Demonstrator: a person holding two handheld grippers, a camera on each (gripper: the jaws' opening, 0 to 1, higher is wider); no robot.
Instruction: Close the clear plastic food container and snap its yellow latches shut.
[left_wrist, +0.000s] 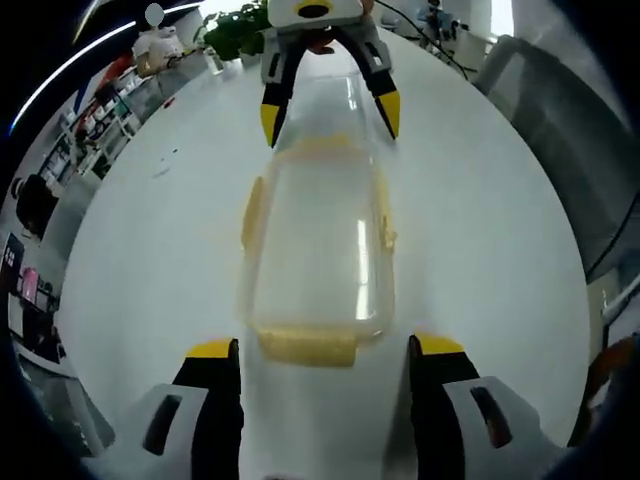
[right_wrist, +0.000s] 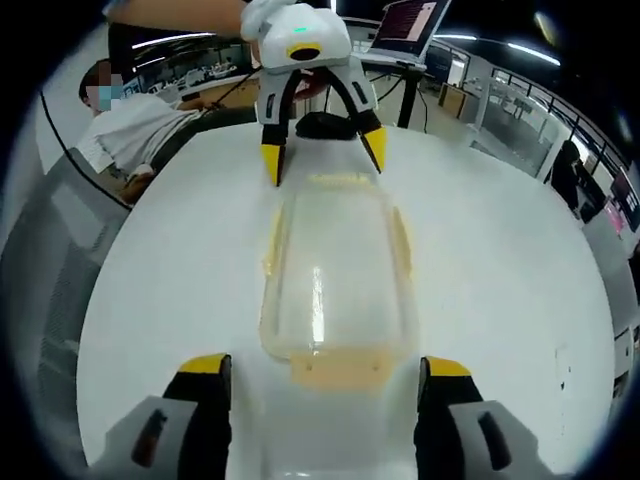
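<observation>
left gripper: yellow-tipped black jaws of the left gripper (left_wrist: 325, 347) spread wide, nothing between the pads; they flank the near short end of the container without touching it
right gripper: the right gripper (right_wrist: 325, 366) likewise has its jaws apart and holds nothing, one tip on each side of the container's near end in its own view
container: clear rectangular plastic food container (left_wrist: 318, 245) (right_wrist: 335, 272) lying flat on the table, lid on top, long axis running between the two grippers
near latch: yellow latch (left_wrist: 308, 346) on the short end just beyond the left gripper's tips; cannot tell if snapped
side latches: yellow latches (left_wrist: 253, 213) along the container's long sides, blurred
opposite gripper: beyond the container's far end, the other gripper faces back, jaws apart, straddling that end
table: round white table (left_wrist: 480, 250) under the container
background: well past the container, green plant (left_wrist: 236, 32), shelves, a seated person (right_wrist: 135, 125), a laptop (right_wrist: 405, 25)
</observation>
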